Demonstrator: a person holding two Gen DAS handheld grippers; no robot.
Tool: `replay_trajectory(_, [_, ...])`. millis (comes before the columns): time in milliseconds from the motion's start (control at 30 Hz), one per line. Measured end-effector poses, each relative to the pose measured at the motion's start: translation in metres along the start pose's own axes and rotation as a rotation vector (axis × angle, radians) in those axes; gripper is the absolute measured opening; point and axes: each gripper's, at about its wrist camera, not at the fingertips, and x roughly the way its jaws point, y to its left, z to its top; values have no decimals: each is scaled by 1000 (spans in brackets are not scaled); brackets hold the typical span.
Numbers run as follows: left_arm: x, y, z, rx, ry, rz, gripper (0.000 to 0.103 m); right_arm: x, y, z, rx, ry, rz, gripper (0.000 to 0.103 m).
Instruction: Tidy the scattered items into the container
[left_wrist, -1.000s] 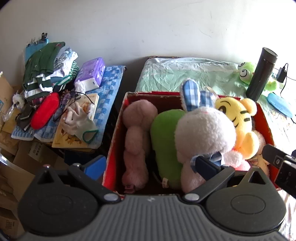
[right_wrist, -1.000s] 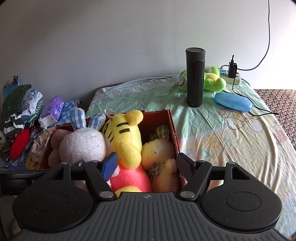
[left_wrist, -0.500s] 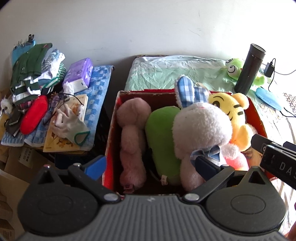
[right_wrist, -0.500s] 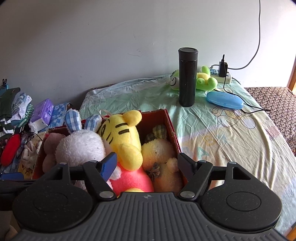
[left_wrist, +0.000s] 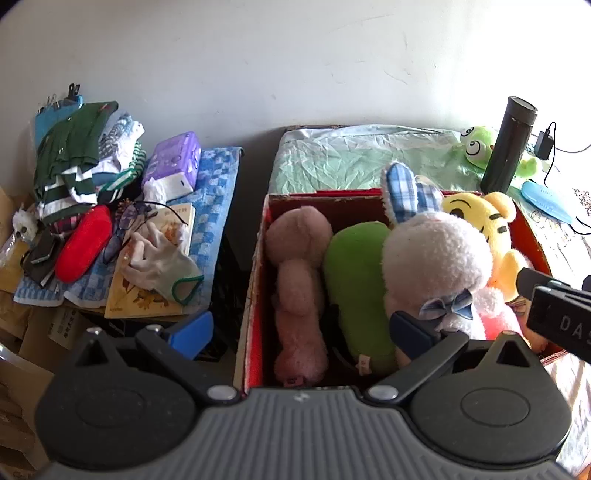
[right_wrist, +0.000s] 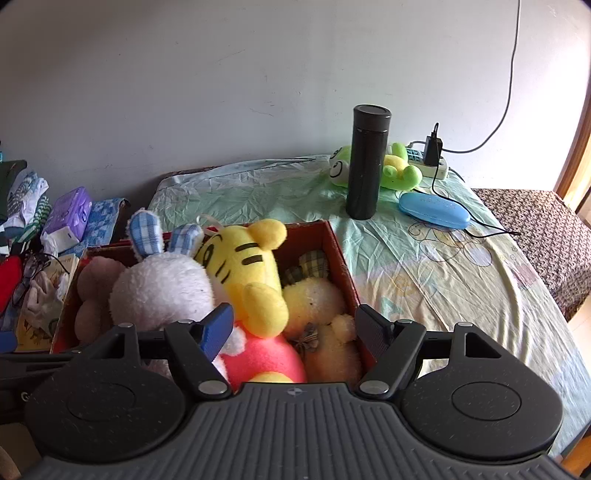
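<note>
A red cardboard box (left_wrist: 255, 280) (right_wrist: 340, 251) on the bed holds several plush toys: a pink one (left_wrist: 299, 266), a green one (left_wrist: 358, 280), a white rabbit with blue checked ears (left_wrist: 436, 258) (right_wrist: 162, 288), a yellow tiger (right_wrist: 243, 269) and a tan bear (right_wrist: 317, 299). My left gripper (left_wrist: 301, 328) is open and empty over the box's near left corner. My right gripper (right_wrist: 295, 328) is open and empty above the box's near right end. A green frog plush (right_wrist: 399, 170) lies at the bed's far end, behind a black flask (right_wrist: 365, 162).
A blue glasses case (right_wrist: 434, 210), a power strip with charger (right_wrist: 432, 158) and cables lie near the frog. Left of the bed, a side table (left_wrist: 214, 192) holds clothes, a purple tissue pack (left_wrist: 173, 162), a red pouch (left_wrist: 85, 243), a book and gloves. The right gripper's body (left_wrist: 557, 314) shows at right.
Both grippers have drawn back and shifted slightly, so the box and toys sit a little further right in the left view. Both stay open and empty.
</note>
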Motion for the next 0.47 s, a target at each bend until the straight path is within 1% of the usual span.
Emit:
replay_trajectory(267, [3,5,0,-6,1,-14,101,1,13,-1,-15,4,8,75])
replay_trajectory(333, [4,4,1,-10,-2,-23,101,1,12,0,-8,5,4,75])
replay_trajectory(467, [4,0,2,-5,-11,-12,101,2,9,2,20,10,8,76])
